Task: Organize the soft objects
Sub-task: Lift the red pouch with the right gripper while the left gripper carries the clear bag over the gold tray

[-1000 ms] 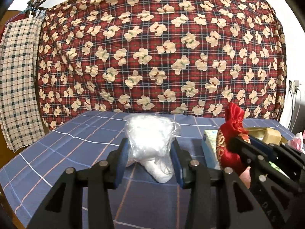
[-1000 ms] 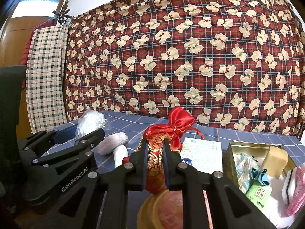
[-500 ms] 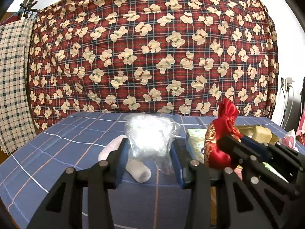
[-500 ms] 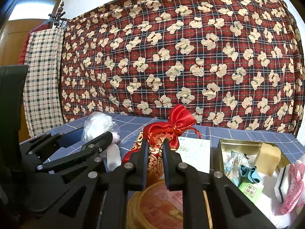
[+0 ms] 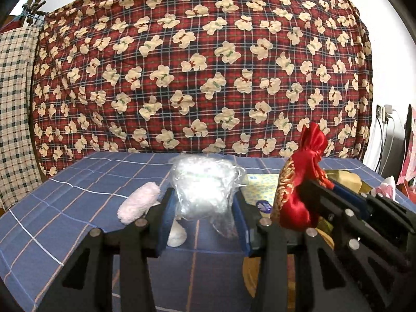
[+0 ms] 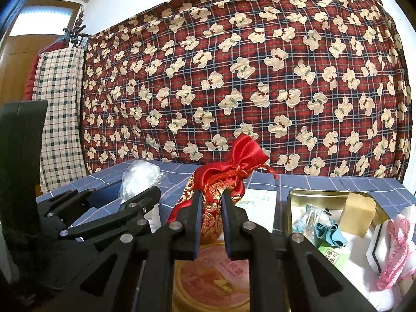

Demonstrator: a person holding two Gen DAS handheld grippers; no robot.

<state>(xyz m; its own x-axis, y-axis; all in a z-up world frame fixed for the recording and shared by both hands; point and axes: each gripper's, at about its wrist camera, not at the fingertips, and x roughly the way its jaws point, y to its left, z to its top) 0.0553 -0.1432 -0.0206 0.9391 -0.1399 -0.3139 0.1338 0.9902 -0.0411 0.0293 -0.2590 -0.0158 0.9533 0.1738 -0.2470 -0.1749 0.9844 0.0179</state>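
Note:
My left gripper [image 5: 201, 202] is shut on a crumpled clear plastic bag [image 5: 204, 186] and holds it above the blue checked tablecloth [image 5: 78, 202]. My right gripper [image 6: 211, 202] is shut on a red and gold satin pouch [image 6: 221, 182] tied at the neck, held above a round pink-lidded tin [image 6: 212, 278]. The pouch also shows in the left wrist view [image 5: 299, 189], and the plastic bag in the right wrist view [image 6: 140, 176]. A pale pink fluffy roll [image 5: 137, 202] lies on the cloth left of the left gripper.
A gold metal tin [image 6: 327, 197] at the right holds a tan block [image 6: 360, 217], teal fabric [image 6: 327, 235] and small packets. A pink knitted item [image 6: 395, 249] lies on a white box at far right. A patterned tissue pack [image 6: 260, 197] lies behind the pouch. A bear-print plaid quilt [image 5: 202, 65] hangs behind.
Both grippers have lifted and shifted with their loads. The pink fluffy roll has come into view from behind the left gripper. The round tin now sits under the right gripper.

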